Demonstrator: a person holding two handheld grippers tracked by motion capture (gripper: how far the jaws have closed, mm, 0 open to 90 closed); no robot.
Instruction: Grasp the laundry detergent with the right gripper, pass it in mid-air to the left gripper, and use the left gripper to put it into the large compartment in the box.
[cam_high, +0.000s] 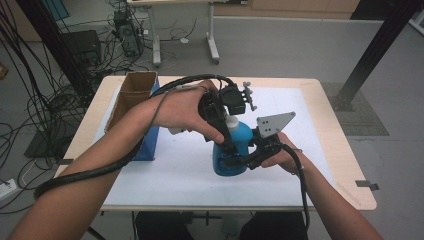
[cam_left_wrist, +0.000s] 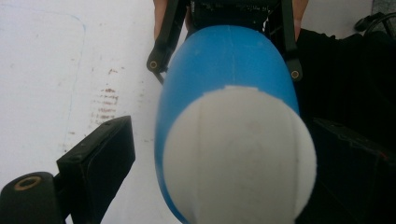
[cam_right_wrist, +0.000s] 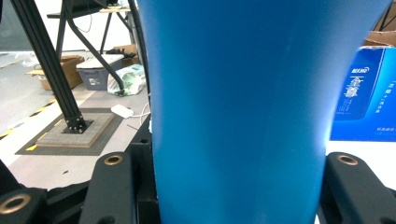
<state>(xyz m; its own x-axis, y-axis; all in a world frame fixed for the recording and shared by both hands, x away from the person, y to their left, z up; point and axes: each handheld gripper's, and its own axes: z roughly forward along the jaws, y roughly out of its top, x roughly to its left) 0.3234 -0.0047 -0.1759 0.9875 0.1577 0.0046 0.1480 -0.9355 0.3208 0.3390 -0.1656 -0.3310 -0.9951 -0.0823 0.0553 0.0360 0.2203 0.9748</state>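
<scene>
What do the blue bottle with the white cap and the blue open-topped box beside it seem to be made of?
Blue bottle: probably plastic, smooth and slightly glossy, with a faint mould seam. White cap: matt plastic, apparently. Blue open-topped box: cardboard, brown inside, printed outside.

Right hand-held gripper (cam_high: 235, 161) clamped level; left hand-held gripper (cam_high: 227, 142) points down, jaws apart.

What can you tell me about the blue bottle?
The blue bottle looks like smooth plastic, with a rounded body and a white cap on top. It stands upright on the white table sheet. The right gripper is shut on its lower body from the side, and the left gripper comes down around its cap end.
</scene>
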